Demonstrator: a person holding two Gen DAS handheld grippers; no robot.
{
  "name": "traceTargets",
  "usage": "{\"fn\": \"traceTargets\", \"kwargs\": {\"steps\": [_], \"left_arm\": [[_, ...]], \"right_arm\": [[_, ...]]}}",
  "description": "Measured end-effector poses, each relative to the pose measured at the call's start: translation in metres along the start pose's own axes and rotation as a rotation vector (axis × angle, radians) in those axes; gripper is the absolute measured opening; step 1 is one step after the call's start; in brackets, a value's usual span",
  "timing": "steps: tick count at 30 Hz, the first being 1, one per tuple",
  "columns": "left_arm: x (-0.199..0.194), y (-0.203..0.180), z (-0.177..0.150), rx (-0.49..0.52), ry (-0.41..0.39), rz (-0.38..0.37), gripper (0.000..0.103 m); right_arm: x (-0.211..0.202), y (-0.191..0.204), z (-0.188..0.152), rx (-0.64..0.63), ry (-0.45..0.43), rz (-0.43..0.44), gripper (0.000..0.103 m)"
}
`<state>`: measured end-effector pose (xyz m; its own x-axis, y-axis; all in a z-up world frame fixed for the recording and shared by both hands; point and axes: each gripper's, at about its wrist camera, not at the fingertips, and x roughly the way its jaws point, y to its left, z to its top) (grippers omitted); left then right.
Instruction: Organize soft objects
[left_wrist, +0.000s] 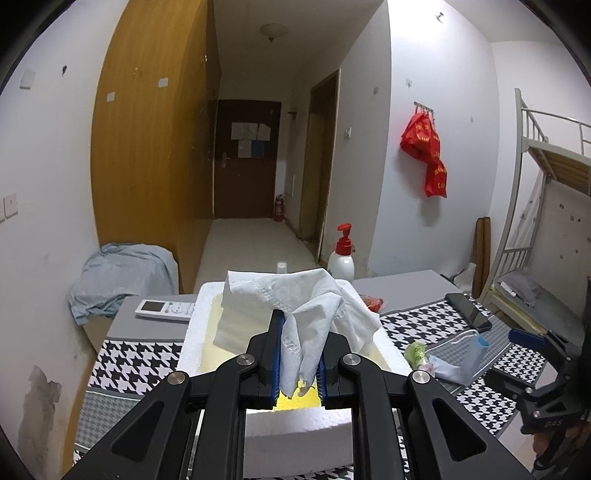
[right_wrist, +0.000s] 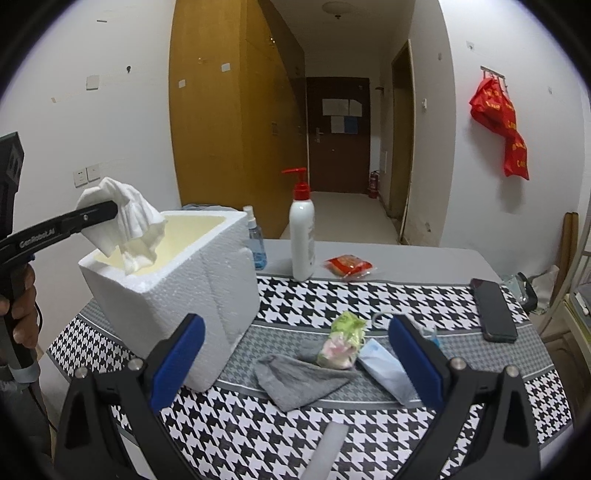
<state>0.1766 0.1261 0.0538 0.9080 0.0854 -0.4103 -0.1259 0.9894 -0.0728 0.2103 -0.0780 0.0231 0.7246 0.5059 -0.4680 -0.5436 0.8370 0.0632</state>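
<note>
1. White crumpled paper towel (left_wrist: 295, 317) is clenched between the pads of the left gripper (left_wrist: 298, 363), hanging over the open mouth of the styrofoam box (right_wrist: 207, 302).
2. Step in hand, as I judge it: dropping the towel in; next, those jaws must let go above the cream-coloured hollow.
3. Right gripper (right_wrist: 295, 365) is spread wide and empty, facing the limp grey cloth (right_wrist: 295, 380), a blue face mask (right_wrist: 384, 369) and a soft green packet (right_wrist: 343, 339) on the houndstooth tablecloth (right_wrist: 332, 299).

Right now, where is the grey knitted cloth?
In the right wrist view, the grey knitted cloth lies flat on the houndstooth tablecloth, right of the white foam box.
</note>
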Motion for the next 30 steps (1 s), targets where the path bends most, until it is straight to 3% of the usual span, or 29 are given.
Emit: {"fn": "traceTargets", "kwargs": {"steps": [12,13,17,18,22,23,30], "left_arm": [[0.023,-0.003,-0.001,0.002,0.063,0.039,0.018],[0.024,-0.002,-0.001,0.002,0.064,0.046,0.021],[0.023,-0.002,0.001,-0.008,0.046,0.071,0.079],[0.021,-0.003,0.001,-0.008,0.031,0.084,0.086],[0.014,-0.007,0.002,0.007,-0.002,0.097,0.095],[0.013,-0.007,0.003,0.009,-0.009,0.095,0.101],[-0.004,-0.017,0.003,0.040,-0.064,0.077,0.102]], "right_arm": [[-0.003,-0.009,-0.003,0.018,0.002,-0.025,0.101],[-0.003,-0.010,-0.003,0.019,0.002,-0.025,0.101],[-0.004,-0.011,-0.003,0.019,0.001,-0.026,0.101],[-0.004,-0.011,-0.003,0.019,0.000,-0.026,0.101],[-0.006,-0.012,-0.004,0.021,-0.002,-0.029,0.101],[-0.007,-0.013,-0.004,0.022,-0.004,-0.028,0.101],[-0.011,-0.015,-0.004,0.026,-0.011,-0.026,0.101]]}}
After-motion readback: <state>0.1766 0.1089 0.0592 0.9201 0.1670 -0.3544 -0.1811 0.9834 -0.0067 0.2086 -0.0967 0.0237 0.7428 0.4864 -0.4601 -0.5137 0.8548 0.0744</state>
